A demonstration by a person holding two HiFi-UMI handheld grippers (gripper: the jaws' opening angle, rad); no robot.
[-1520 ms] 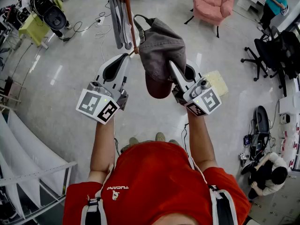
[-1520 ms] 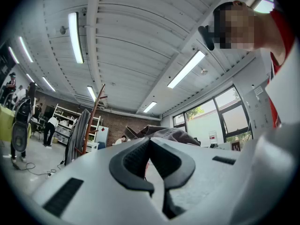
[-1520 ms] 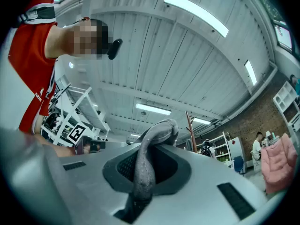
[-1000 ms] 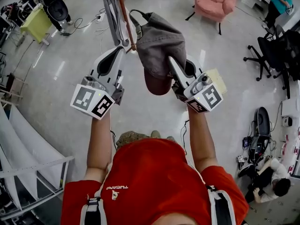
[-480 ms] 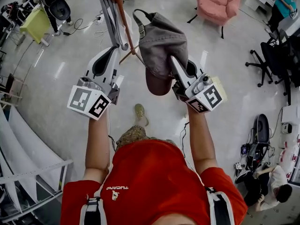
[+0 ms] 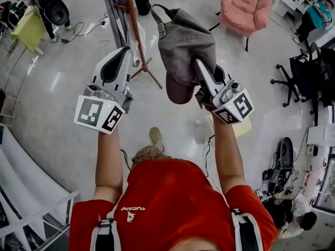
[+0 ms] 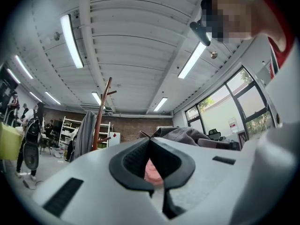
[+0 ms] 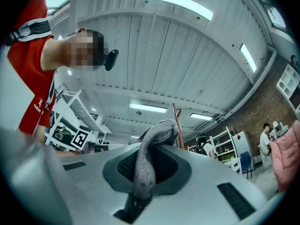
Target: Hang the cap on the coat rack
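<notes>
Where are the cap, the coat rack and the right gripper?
cap (image 6: 186,38), head view, on its grey crown.
coat rack (image 6: 134,22), head view, on its brown pole.
right gripper (image 6: 200,67), head view, at its jaw tips, shut on the cap.

A pink armchair (image 6: 246,7) stands far right on the glossy grey floor (image 6: 52,114). A black office chair (image 6: 306,67) sits further right, near a person in a teal top (image 6: 316,12). Far left is a yellow-green table (image 6: 29,30), with cables (image 6: 86,27) trailing beside it. Another person (image 6: 293,213) crouches near right (among dark gear). Strip lights (image 7: 71,40) line the white ceiling.
</notes>
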